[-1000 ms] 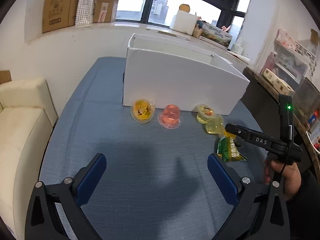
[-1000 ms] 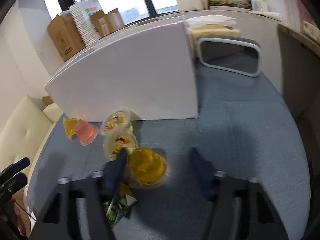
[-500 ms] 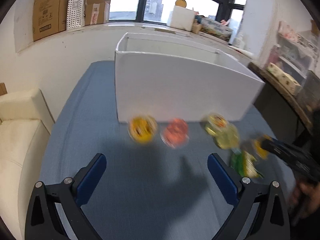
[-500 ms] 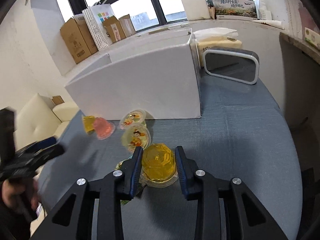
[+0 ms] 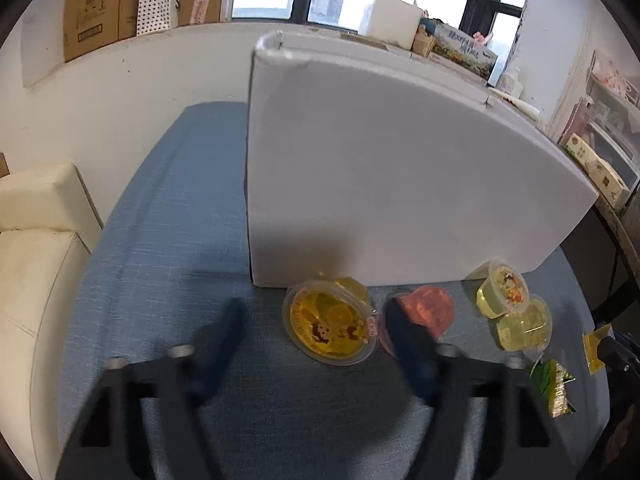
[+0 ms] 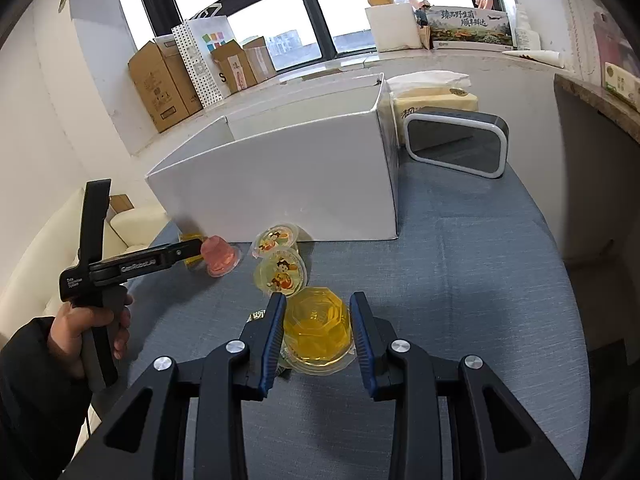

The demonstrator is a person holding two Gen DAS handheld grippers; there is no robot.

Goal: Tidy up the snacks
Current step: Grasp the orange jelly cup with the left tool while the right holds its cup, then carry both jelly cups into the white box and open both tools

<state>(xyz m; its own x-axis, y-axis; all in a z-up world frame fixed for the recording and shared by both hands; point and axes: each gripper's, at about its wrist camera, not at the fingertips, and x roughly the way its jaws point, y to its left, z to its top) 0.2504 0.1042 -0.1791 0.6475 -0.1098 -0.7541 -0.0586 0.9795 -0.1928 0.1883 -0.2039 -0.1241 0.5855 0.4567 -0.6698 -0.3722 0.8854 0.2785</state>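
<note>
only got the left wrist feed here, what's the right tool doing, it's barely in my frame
Observer: The right tool is shut on an amber jelly cup, one finger on each side of it. I cannot tell whether the cup is off the cloth.
Operator: ok and the white box, is the top open, i just see a wall
Observer: Yes, the white box is open on top. The part of its inside that shows holds no snacks.
Operator: anything past the far end of the box
Observer: A dark, white-rimmed object stands on the cloth beside that end.
</note>
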